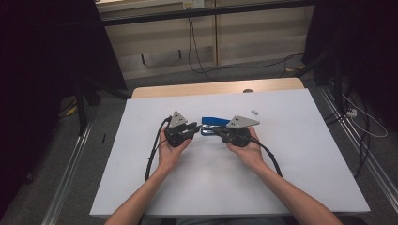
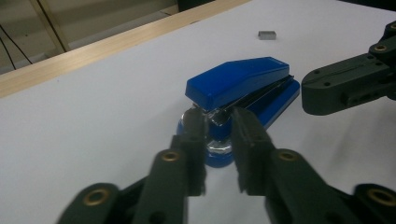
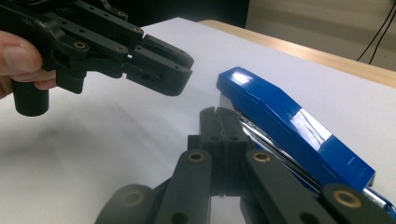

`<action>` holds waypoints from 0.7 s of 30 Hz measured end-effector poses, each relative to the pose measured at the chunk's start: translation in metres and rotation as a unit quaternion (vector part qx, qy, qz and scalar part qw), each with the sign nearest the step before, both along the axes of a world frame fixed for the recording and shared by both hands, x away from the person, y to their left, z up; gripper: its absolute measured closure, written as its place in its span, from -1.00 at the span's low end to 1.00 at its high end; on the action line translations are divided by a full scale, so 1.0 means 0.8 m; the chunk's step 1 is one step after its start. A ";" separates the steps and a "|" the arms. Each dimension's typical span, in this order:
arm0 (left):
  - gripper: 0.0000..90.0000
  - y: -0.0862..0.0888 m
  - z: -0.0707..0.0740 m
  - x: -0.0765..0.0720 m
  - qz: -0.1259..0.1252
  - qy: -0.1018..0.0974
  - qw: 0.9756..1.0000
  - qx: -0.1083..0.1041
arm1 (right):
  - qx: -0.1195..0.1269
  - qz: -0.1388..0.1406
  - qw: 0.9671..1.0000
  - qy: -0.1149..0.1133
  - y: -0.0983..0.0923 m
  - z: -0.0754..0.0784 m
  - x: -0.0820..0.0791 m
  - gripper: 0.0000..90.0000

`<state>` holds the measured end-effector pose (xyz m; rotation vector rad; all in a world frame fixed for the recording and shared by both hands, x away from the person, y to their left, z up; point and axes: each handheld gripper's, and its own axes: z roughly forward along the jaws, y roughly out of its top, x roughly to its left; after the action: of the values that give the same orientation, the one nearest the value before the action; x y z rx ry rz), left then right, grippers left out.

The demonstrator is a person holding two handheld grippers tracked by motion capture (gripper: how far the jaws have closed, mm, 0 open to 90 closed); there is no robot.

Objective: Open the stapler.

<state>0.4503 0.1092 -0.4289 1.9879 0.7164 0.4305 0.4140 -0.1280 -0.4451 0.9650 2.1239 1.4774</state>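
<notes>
A blue stapler (image 1: 213, 122) lies on the white table (image 1: 291, 164) between my two grippers, its top arm slightly raised. In the left gripper view, my left gripper (image 2: 218, 121) stands open by a narrow gap, its tips just short of the stapler's (image 2: 238, 79) front end, where bare metal shows. In the right gripper view, my right gripper (image 3: 218, 112) is shut with nothing between its jaws, and its tips lie close along the stapler's (image 3: 289, 126) side. From above, the left gripper (image 1: 192, 127) and right gripper (image 1: 217, 130) point toward each other.
A small grey block of staples (image 1: 255, 111) lies on the table behind the stapler, to the right; it also shows in the left gripper view (image 2: 266, 34). The table's wooden far edge (image 1: 211, 88) runs behind. Cables trail from both grippers toward the person.
</notes>
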 end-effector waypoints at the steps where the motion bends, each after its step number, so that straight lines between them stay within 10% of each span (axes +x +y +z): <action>1: 0.81 -0.001 0.000 0.001 -0.001 -0.001 1.000 0.001 | 0.001 -0.001 1.000 0.005 0.001 0.000 0.002 1.00; 21: 1.00 -0.011 -0.014 0.022 0.010 0.025 0.999 0.023 | -0.045 -0.014 0.998 0.036 0.016 -0.011 0.026 1.00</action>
<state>0.4681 0.1003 -0.4399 2.0419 0.7653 0.4126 0.4348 -0.1150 -0.4541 1.0259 2.1975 1.3399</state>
